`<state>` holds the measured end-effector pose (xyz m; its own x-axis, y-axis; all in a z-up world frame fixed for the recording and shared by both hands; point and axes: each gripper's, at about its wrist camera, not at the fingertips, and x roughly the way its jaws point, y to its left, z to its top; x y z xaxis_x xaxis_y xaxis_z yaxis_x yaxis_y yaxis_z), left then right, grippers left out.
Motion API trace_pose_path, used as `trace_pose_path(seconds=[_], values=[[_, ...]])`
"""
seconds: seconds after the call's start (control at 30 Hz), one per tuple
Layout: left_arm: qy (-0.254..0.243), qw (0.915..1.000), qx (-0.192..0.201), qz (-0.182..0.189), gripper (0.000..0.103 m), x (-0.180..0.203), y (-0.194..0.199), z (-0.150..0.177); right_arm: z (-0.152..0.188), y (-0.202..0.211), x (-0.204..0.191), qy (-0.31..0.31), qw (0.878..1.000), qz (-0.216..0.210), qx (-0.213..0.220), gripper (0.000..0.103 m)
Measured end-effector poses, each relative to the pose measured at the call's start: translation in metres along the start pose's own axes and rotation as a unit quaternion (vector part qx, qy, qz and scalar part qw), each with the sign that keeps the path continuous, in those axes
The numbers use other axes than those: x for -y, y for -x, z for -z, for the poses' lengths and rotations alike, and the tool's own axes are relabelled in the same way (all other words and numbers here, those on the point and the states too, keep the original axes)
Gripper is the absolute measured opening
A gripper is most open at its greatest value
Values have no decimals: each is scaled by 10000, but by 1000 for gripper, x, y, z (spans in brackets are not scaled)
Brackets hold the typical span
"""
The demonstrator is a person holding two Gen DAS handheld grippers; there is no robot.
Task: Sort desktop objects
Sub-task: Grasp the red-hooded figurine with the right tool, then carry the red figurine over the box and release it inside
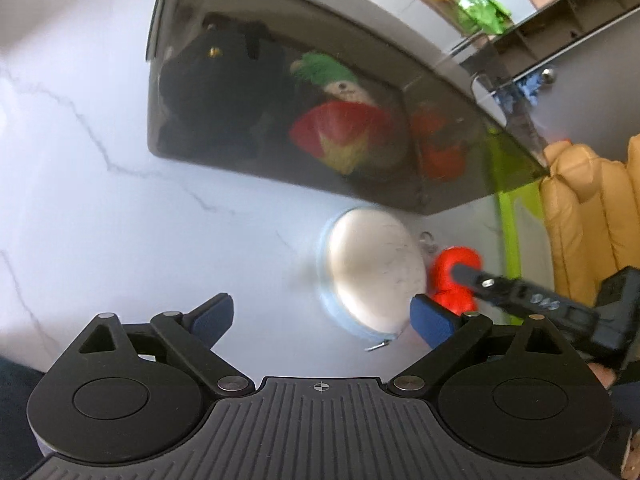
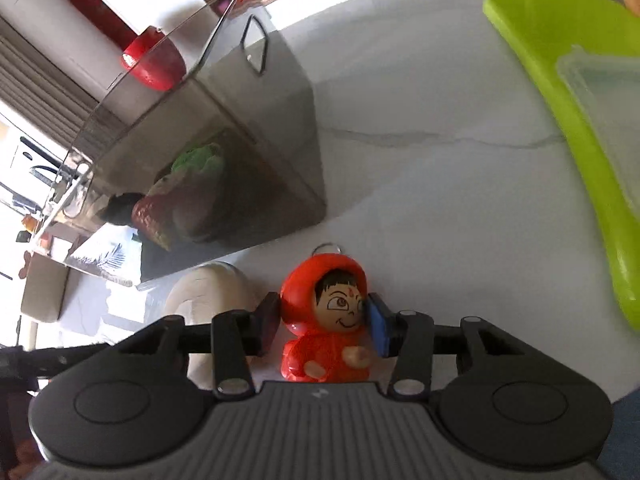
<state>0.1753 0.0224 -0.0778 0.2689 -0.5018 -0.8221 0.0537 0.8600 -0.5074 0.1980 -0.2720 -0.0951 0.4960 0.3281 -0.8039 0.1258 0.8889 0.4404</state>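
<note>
One red hooded figurine [image 2: 325, 320] stands on the marble worktop [image 2: 420, 168] at six o'clock of the smoky bin [image 2: 256, 152], the right gripper [image 2: 322, 326] fingers pressed on its head. One white round case [image 1: 374, 270] lies between the left gripper [image 1: 322, 316] fingers, spread wide and holding nothing, at five o'clock of three plush toys in the bin

White marble table [image 2: 420, 112], smoky clear bin [image 2: 240, 152], red figurine [image 2: 324, 320], round tape measure [image 1: 372, 268], green tray [image 2: 560, 92]

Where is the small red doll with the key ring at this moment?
The red doll stands on the marble table between the right gripper pads, in front of the smoky box, with the round white tape measure at its left.
</note>
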Motion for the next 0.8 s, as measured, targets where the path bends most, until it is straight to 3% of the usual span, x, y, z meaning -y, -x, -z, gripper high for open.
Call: trace_pose_path(seconds=[0.2, 0.33, 0.43, 0.5, 0.57, 0.7, 0.8], values=[[6, 10000, -29, 56, 98, -11, -3, 1, -20, 70, -14, 208, 9990, -284, 270, 48], [176, 9998, -40, 90, 98, -25, -6, 0, -54, 136, -68, 849, 9902, -810, 754, 48], [201, 9997, -77, 119, 98, -29, -9, 1, -88, 146, -121, 1443, 9804, -1025, 861, 48], [136, 9998, -89, 119, 98, -29, -8, 6, -112, 122, -153, 1741, 9792, -740, 738, 48], [100, 9998, -138, 93, 99, -29, -9, 10, -132, 73, -176, 1890, 9811, -234, 336, 48], [-19, 9997, -184, 142, 99, -30, -7, 18, -145, -29, -188, 1964, 9749, 895, -539, 48], [5, 9997, -192, 158, 99, -34, -7, 19, -142, -58, -183, 2097, 9666, 1267, -756, 48]])
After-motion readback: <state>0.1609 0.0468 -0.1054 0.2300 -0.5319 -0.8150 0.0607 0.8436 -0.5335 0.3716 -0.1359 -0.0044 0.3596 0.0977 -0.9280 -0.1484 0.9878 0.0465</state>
